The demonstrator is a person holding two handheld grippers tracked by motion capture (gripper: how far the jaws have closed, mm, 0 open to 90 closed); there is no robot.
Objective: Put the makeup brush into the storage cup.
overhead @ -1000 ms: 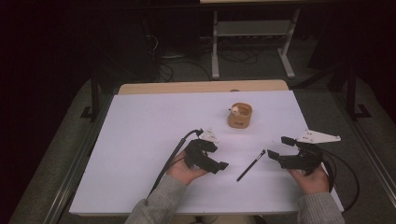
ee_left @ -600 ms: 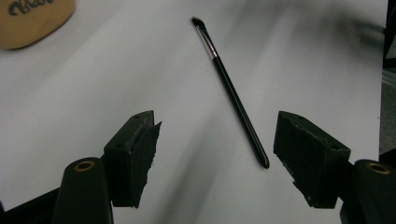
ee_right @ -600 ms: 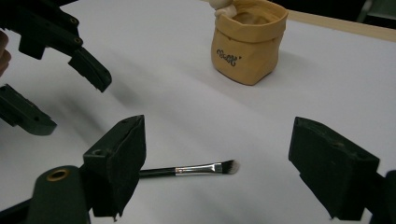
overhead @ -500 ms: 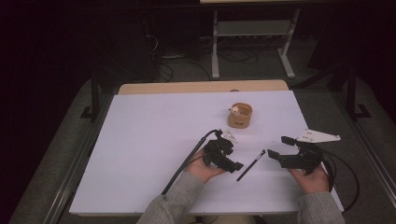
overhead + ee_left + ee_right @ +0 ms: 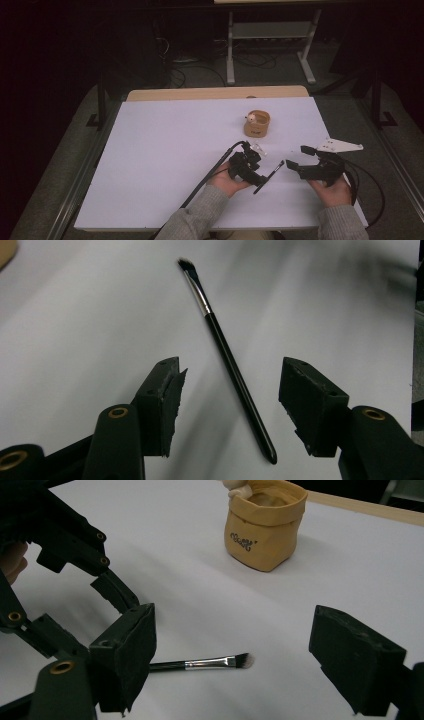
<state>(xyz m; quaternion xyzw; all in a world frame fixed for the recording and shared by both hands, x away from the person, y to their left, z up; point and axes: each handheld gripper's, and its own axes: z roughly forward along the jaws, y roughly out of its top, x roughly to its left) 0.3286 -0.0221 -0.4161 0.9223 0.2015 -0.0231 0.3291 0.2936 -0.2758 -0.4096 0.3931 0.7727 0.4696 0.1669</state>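
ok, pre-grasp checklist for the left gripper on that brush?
1. Brush between the left gripper jaws: ok; jaws have just been closing.
2. Pads touching the handle: not ok, gaps on both sides.
3. Brush flat on the white table: ok.
4. Right gripper open, off the brush: ok.
5. Tan pouch apart from the brush: ok.
6. Jaw height above the table: cannot tell.

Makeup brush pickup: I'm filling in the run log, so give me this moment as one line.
left tool: jaws closing astride makeup brush, not touching | right tool: open, idle | brush flat on table | pouch-shaped holder upright
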